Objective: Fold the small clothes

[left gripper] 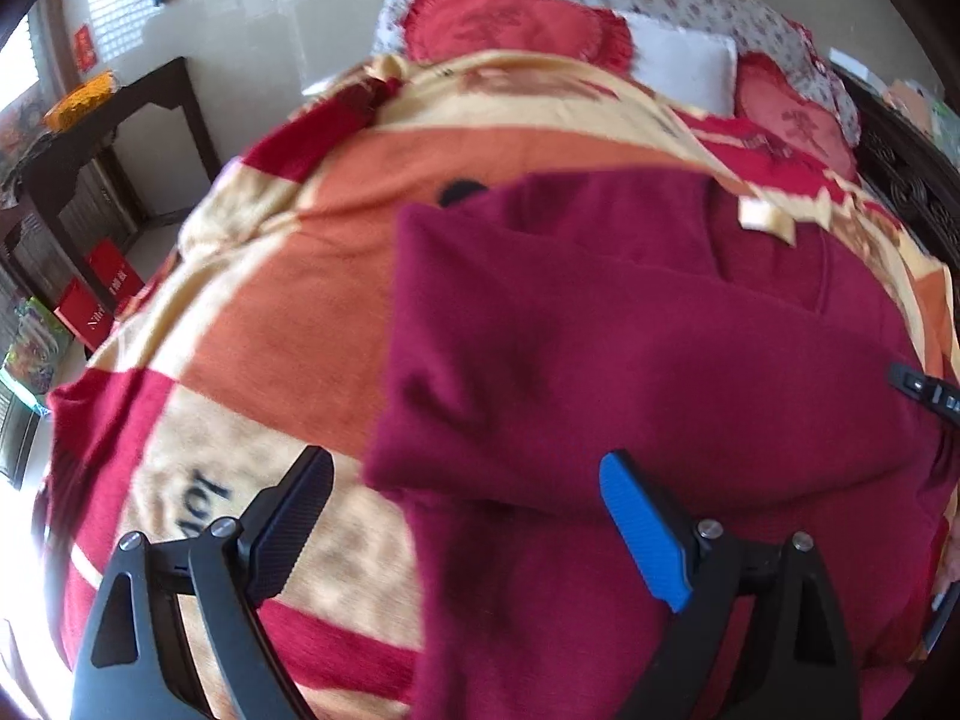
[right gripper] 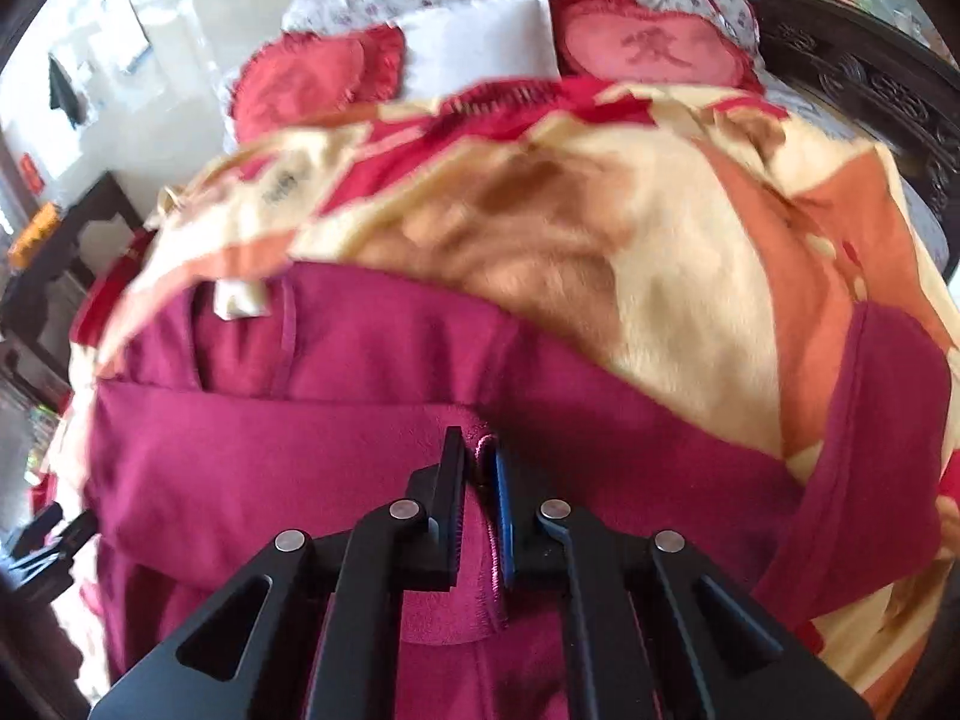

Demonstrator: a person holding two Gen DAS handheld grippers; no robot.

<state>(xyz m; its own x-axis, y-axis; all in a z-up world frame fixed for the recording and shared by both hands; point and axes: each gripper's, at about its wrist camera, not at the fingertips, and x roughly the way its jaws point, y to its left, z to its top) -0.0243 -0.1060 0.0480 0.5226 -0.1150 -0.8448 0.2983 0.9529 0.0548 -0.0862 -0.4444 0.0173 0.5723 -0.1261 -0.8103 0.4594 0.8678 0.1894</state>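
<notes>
**Right pinch set, left still free over the sweater**

My right gripper (right gripper: 478, 468) is clamped on a ridge of the maroon sweater (left gripper: 600, 360), cloth bunched between its fingers. My left gripper (left gripper: 468, 480) hangs with jaws wide, holding nothing, straddling the sweater's edge at 7 o'clock. The sweater lies spread on the patterned blanket (left gripper: 270, 300).

I see two risks: the pinch is thin, so a pull could slip it free, and the plush blanket may drag along and wrinkle the fold.

Red cushions (left gripper: 510, 24) and a white pillow (left gripper: 678, 60) sit at 12 o'clock; a dark wooden table (left gripper: 120, 114) stands at 9.
</notes>
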